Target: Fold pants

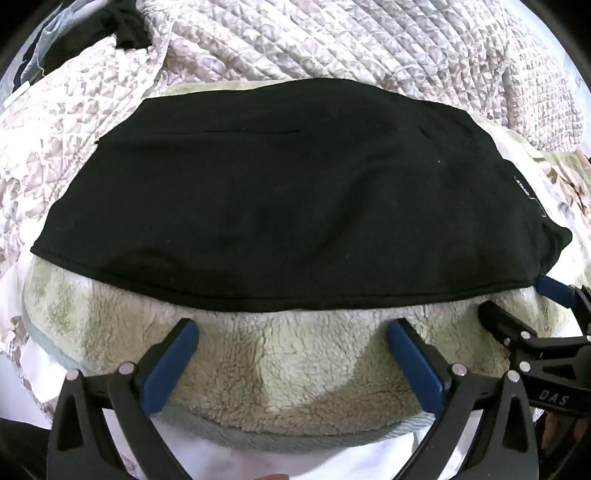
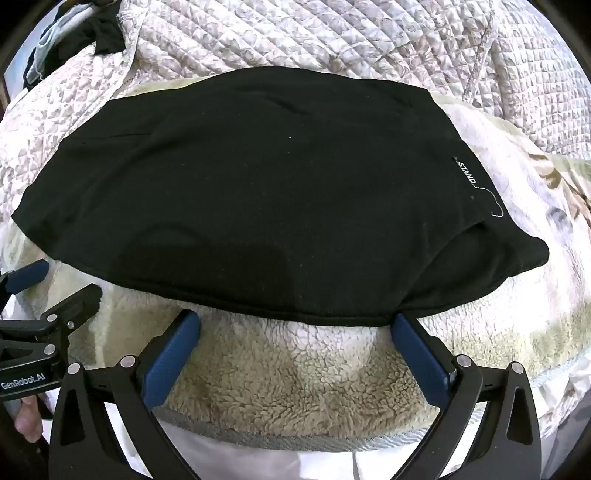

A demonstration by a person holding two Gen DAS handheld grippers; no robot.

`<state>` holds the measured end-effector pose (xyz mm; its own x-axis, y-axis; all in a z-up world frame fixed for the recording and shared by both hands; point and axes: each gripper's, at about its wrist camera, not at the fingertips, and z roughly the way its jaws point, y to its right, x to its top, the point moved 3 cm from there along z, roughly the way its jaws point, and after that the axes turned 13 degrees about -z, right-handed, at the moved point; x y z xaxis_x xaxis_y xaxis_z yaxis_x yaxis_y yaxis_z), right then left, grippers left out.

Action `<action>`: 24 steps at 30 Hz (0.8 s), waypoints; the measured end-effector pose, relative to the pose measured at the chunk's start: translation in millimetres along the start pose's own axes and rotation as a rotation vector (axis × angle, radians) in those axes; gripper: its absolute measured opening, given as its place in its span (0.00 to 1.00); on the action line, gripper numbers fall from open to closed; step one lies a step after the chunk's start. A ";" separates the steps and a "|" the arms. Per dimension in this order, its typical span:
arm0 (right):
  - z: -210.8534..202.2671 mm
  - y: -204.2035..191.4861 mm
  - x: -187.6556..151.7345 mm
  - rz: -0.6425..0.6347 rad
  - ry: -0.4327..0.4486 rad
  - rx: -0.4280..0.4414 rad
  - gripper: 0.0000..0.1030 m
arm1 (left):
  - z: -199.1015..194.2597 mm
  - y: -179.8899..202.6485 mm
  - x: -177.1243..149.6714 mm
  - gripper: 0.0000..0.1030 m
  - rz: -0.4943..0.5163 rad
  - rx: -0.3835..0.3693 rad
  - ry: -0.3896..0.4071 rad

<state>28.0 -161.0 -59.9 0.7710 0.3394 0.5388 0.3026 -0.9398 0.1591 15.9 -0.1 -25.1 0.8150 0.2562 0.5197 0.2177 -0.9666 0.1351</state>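
Note:
Black pants [image 1: 280,192] lie flat in a wide folded slab on a cream fleece blanket [image 1: 280,369]; a small white label sits near their right end [image 2: 466,171]. My left gripper [image 1: 295,332] hovers open just short of the near hem, with only fleece between its blue pads [image 1: 173,362]. My right gripper [image 2: 295,332] is open too, over the fleece at the near hem; its right pad [image 2: 417,350] reaches the hem by the pants' right corner. Each tool shows in the other's view: the right gripper [image 1: 524,302] at the pants' near right corner, the left gripper [image 2: 55,288] at the left.
A quilted floral coverlet [image 1: 332,44] surrounds the blanket behind and on both sides. A dark garment [image 1: 125,26] lies bunched at the far left. White sheet [image 1: 258,458] shows under the blanket's near edge. A person's fingers [image 2: 27,424] hold the left tool.

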 end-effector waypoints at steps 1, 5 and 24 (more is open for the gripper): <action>0.2 -0.4 -0.1 -0.002 -0.002 -0.002 1.00 | -0.1 0.0 -0.1 1.00 0.000 0.000 0.000; 0.3 -1.4 -0.7 0.000 0.001 -0.001 1.00 | -1.0 -0.1 -1.4 1.00 0.002 -0.005 0.002; 3.6 0.2 0.0 -0.001 -0.012 -0.010 1.00 | -6.1 2.4 -0.3 1.00 0.002 -0.016 0.028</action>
<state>30.0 -161.0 -62.8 0.7775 0.3407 0.5286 0.2979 -0.9398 0.1674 12.9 -2.5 -19.7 0.8002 0.2541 0.5433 0.2071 -0.9672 0.1474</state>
